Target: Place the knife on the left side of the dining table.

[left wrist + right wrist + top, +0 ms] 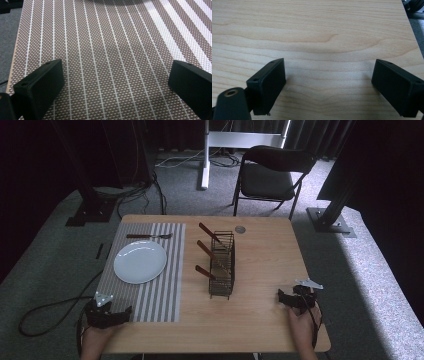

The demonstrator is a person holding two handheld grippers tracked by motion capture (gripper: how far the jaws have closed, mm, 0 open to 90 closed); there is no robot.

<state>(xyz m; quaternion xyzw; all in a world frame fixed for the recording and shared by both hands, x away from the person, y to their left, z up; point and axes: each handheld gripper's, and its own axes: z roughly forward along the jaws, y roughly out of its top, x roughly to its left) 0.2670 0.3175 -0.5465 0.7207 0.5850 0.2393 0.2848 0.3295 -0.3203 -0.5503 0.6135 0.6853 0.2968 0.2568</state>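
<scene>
A white plate (140, 261) lies on a striped placemat (160, 290) at the table's left. A fork (149, 236) rests across the mat's far end. A dark wire caddy (222, 265) in the table's middle holds three wooden-handled utensils (206, 272). My left gripper (112, 316) sits at the mat's near left corner, open, with only woven mat (112, 57) between its jaws. Near the right front edge my right gripper (290, 299) is open over bare wood (329, 45).
A small round metal disc (240, 229) lies near the table's far edge. A black folding chair (272, 175) stands beyond the table, with a white stand (206, 155) and cables on the carpet behind it. Dark frame posts (332, 205) flank the table.
</scene>
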